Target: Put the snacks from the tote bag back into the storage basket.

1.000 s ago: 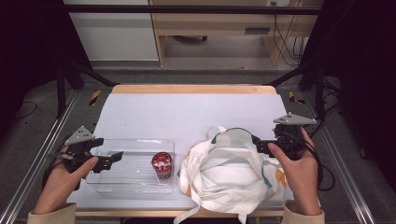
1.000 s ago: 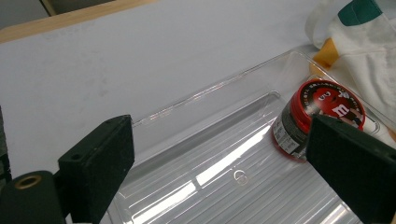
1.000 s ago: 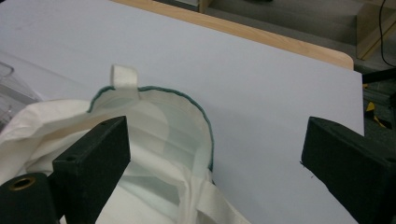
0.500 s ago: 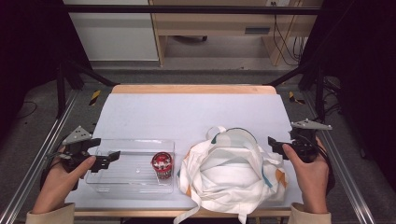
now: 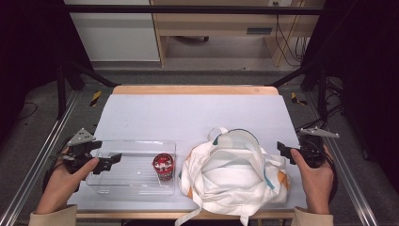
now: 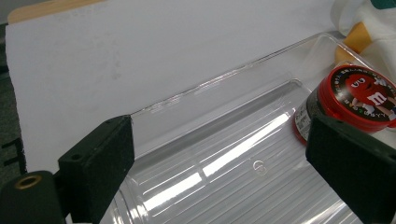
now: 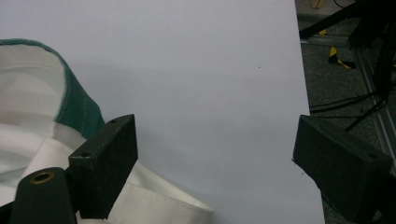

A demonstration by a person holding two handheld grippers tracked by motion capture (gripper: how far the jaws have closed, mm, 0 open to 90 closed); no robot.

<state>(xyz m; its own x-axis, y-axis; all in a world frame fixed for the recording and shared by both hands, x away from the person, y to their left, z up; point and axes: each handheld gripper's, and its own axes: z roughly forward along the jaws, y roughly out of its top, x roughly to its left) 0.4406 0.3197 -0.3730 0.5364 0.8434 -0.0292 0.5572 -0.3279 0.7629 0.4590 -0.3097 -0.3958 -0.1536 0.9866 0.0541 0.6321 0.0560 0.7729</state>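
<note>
White tabletop — cloth bag (image 5: 235, 176) just beside the wide-open, empty right gripper (image 5: 288, 151).

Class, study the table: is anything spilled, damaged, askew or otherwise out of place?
Nothing is spilled or broken. The cloth bag lies slumped and crumpled, its straps trailing over the table's near edge. The red-lidded jar stands upright at the right end of the clear tray, which sits square to the table.
</note>
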